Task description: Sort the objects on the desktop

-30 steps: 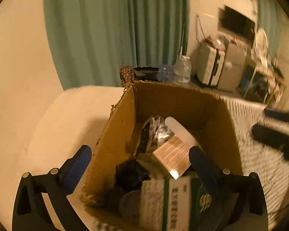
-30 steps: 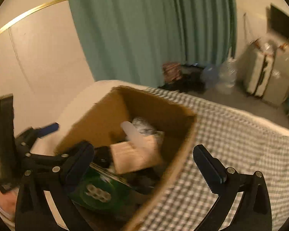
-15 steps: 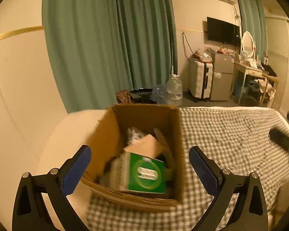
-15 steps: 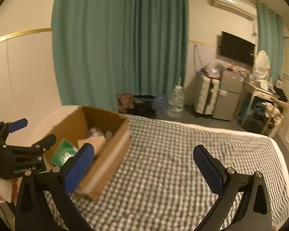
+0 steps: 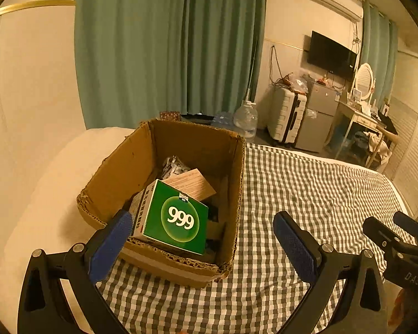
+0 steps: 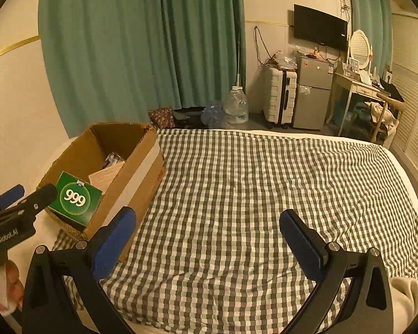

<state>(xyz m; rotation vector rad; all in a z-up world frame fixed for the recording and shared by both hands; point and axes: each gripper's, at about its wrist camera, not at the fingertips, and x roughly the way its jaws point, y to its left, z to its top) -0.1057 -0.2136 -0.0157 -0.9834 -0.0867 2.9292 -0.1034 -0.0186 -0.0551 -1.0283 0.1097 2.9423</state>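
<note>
Your left gripper has its two blue fingers spread wide apart, and nothing is between them. It hangs just near the close edge of the cardboard box. Your right gripper is also spread wide with nothing in it, and it hangs over the bare checked cloth.

The box sits at the far left of the bed, on the left edge of the cloth. Its top is open and its rim is torn and bumpy. Inside, a green box marked 999 leans against the near wall, tilted, with one corner close to your left finger. Behind it lies a tan card, and behind that something crinkly and dark that you cannot make out well.

To the right of the box, the cloth runs wide and flat all the way to the right edge of the bed. To the left of the box there is only a thin strip of plain cream bed before the wall.

Past the far edge of the bed stand green curtains, a big water jug and a white suitcase.
</note>
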